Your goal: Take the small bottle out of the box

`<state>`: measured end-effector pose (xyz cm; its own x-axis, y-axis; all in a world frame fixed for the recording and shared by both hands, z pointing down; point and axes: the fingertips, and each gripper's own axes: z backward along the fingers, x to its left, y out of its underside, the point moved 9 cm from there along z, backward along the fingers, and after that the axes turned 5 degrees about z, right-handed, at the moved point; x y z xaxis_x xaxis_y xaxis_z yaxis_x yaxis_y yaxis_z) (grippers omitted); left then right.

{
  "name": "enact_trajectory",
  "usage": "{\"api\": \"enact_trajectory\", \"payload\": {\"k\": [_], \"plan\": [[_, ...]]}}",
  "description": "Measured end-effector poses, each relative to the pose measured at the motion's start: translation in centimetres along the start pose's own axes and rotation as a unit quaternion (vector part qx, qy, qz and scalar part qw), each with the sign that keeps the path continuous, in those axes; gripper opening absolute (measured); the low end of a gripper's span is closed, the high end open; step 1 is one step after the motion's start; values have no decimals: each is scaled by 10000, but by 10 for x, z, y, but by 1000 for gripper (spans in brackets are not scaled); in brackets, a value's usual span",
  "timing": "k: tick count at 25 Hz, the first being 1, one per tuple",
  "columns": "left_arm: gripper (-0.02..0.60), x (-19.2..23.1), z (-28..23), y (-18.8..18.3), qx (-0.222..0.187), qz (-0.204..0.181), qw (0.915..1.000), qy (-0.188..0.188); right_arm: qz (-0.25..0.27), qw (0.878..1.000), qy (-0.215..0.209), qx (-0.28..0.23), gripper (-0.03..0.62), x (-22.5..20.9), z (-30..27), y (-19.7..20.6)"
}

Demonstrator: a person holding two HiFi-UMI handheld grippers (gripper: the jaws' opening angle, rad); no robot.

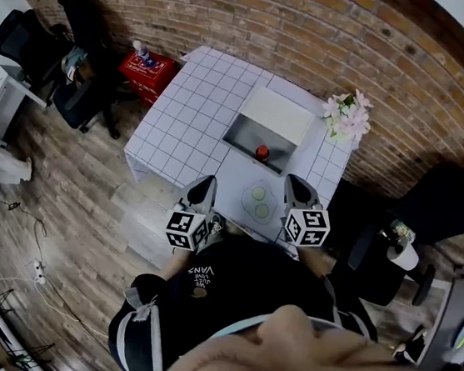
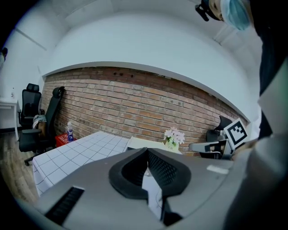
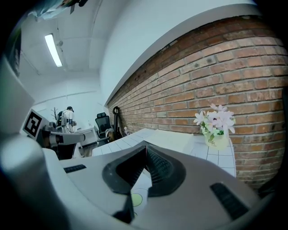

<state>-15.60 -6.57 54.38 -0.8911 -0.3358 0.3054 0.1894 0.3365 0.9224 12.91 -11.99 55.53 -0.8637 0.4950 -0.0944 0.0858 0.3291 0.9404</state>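
Left gripper (image 1: 208, 181) and right gripper (image 1: 292, 181) — both closed, empty — just short of the small bottle (image 1: 262, 151) in the box (image 1: 245, 133).

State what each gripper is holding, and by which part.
Nothing is held: the left gripper and the right gripper are both shut and empty.

Rough brick wall (image 1: 237, 5) — wood-plank floor (image 1: 70, 203).

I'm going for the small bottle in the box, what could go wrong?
The left tongs and right tongs are both shut; unopened, they might topple the small bottle. It stands low in the box by the near wall, which a flat approach could hit. The flowers beside the box could get bumped.
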Motion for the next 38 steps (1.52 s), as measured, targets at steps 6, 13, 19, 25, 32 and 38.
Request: {"api": "enact_trajectory", "payload": {"k": [6, 13, 19, 25, 32, 38], "plan": [[12, 24, -9, -12, 65, -46, 9999, 139, 18, 10000, 79, 22, 3, 7, -27, -1], [12, 50, -12, -17, 94, 0, 9999, 90, 107, 9996, 81, 238, 5, 13, -56, 4], [12, 62, -12, -20, 119, 58, 9999, 55, 101, 9992, 143, 352, 5, 16, -73, 10], [12, 74, -15, -20, 125, 46, 9999, 26, 112, 9982, 168, 559, 117, 15, -91, 16], [12, 88, -16, -18, 202, 39, 9998, 64, 136, 9965, 205, 793, 164, 17, -111, 23], [12, 98, -16, -18, 212, 62, 9998, 31, 165, 9939, 210, 1069, 199, 19, -128, 27]]}}
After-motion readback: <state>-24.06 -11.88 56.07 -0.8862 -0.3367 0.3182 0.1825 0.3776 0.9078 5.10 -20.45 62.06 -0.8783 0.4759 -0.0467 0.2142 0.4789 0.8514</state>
